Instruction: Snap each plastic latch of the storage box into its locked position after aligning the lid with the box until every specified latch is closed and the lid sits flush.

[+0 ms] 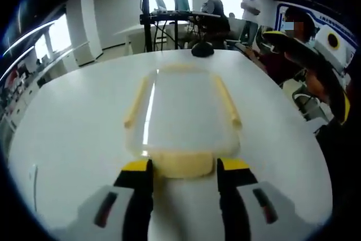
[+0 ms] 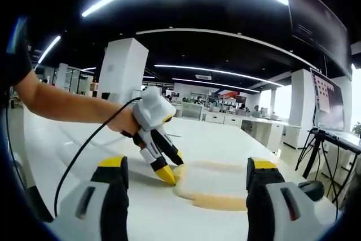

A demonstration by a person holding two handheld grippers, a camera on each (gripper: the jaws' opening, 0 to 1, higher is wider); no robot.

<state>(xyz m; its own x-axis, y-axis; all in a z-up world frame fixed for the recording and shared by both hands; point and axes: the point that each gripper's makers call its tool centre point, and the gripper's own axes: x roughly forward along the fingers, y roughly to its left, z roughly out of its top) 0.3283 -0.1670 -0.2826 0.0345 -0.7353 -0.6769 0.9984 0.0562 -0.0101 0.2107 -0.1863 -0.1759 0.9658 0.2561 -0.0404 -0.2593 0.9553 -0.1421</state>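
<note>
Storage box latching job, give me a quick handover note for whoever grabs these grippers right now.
Left gripper: open, jaws either side of the near end latch of the storage box; whether they touch it is unclear.
Right gripper: open, holding nothing, hovering beside the box, above the white table.
Lid: on the box and looks aligned.
Side latches: yellow strips along both long sides; locked or not cannot be told from here.
Done: lid placed.
Left: press the near end latch home, then check each remaining latch and that the lid sits flush.
</note>
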